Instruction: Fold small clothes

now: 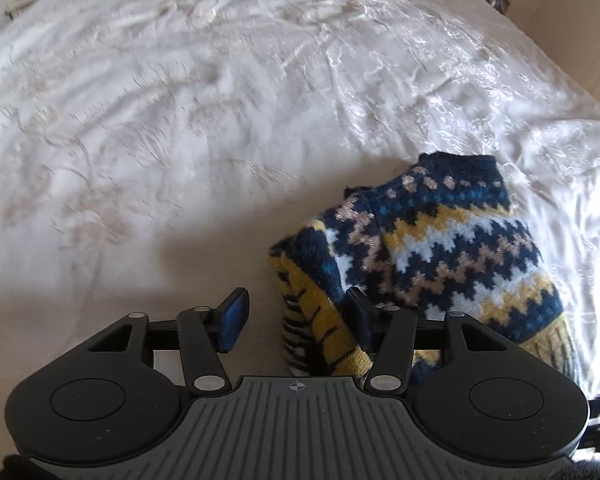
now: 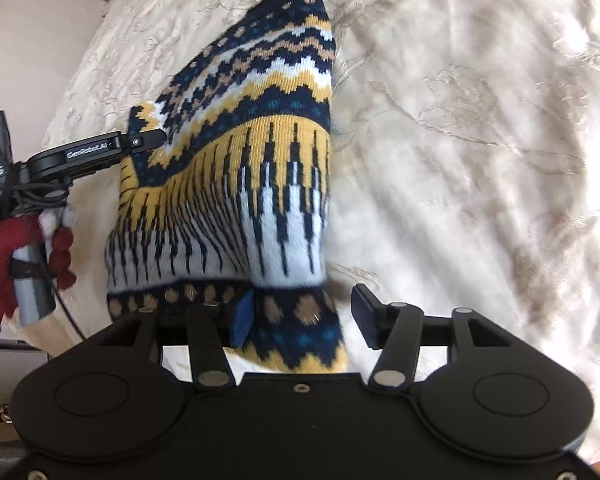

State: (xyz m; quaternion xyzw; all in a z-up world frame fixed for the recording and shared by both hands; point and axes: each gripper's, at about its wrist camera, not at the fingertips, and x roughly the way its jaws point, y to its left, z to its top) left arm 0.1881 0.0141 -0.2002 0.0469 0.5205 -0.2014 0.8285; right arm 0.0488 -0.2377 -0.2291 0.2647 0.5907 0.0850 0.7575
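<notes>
The sweater [image 1: 440,256] lies on the bed [image 1: 180,120], a small knit in navy, yellow, white and tan zigzags. In the left wrist view it sits at 4 o'clock, folded over on itself, its collar end pointing toward 12 and its yellow-striped edge reaching down between the fingers.

The left tool [image 1: 296,326] is released – fingers spread wide, with that striped edge lying in the gap, close against the right finger [image 1: 358,316]; the left pad [image 1: 232,326] is clear of the cloth, over bare bedspread.

In the right wrist view the sweater [image 2: 252,168] fills the centre, running from 12 down to 6. The right tool [image 2: 304,318] is also released – its navy hem lies between the spread fingers, against the left pad [image 2: 242,318] and apart from the right one. At 9 o'clock the left tool [image 2: 148,142] shows side-on, its tip at the sweater's edge, held by a hand [image 2: 4,264] in a dark red glove.
</notes>
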